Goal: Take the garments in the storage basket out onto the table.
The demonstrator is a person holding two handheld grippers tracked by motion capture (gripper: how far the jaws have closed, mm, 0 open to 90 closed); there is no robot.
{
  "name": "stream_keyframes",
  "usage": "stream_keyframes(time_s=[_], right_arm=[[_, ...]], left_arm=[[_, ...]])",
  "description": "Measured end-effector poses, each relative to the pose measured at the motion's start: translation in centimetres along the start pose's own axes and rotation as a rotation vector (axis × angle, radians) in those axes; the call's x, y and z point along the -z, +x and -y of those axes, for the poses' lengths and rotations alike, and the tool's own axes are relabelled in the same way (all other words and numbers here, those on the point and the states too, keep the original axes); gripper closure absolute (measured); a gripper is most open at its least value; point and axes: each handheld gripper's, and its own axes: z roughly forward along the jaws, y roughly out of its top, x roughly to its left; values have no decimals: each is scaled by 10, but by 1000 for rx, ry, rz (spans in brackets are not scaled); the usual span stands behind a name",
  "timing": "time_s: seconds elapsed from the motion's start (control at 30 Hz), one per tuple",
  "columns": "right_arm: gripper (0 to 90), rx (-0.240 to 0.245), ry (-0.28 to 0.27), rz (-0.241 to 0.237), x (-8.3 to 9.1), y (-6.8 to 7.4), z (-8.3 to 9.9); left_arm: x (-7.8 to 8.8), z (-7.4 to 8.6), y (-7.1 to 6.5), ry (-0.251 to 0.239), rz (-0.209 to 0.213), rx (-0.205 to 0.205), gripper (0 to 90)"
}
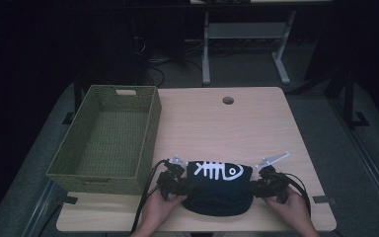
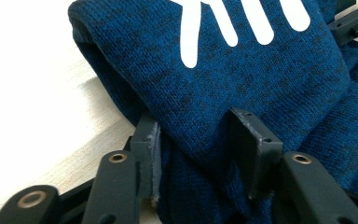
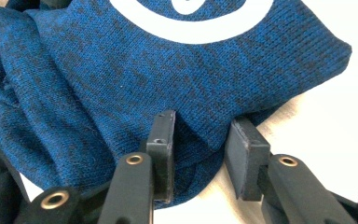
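A folded dark blue knit garment [image 1: 219, 192] with a white fish-skeleton print lies at the near edge of the wooden table [image 1: 217, 128]. My left gripper [image 1: 180, 185] sits at its left end, held by a hand. In the left gripper view the knit [image 2: 261, 79] fills the gap between the jaws of my left gripper [image 2: 193, 130] and touches both pads. My right gripper [image 1: 256, 187] is at the right end. There the jaws of my right gripper [image 3: 203, 128] straddle the folded edge of the garment [image 3: 168, 79], with a sliver of table beside the right-hand pad [image 3: 242, 154].
A green woven basket [image 1: 98, 183] stands empty on the left half of the table, close to my left gripper. A round cable hole [image 1: 228, 100] is at the far edge. Bare tabletop stretches behind the garment. Desk legs and cables stand on the dark floor beyond.
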Motion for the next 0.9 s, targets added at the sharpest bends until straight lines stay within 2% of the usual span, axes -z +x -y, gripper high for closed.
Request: stream_keyframes(time_s=[0.27, 0.53, 0.77, 0.9], right_arm=[[701, 1, -1, -5, 0, 0, 0], [738, 0, -4, -3, 1, 1, -1], [772, -5, -7, -1, 3, 2, -1], [781, 2, -9, 8, 5, 3, -2]], left_arm=[[0, -1, -1, 9, 2, -24, 620], [0, -1, -2, 0, 2, -26, 666], [2, -5, -6, 7, -16, -57, 704], [6, -8, -7, -8, -5, -47, 709]])
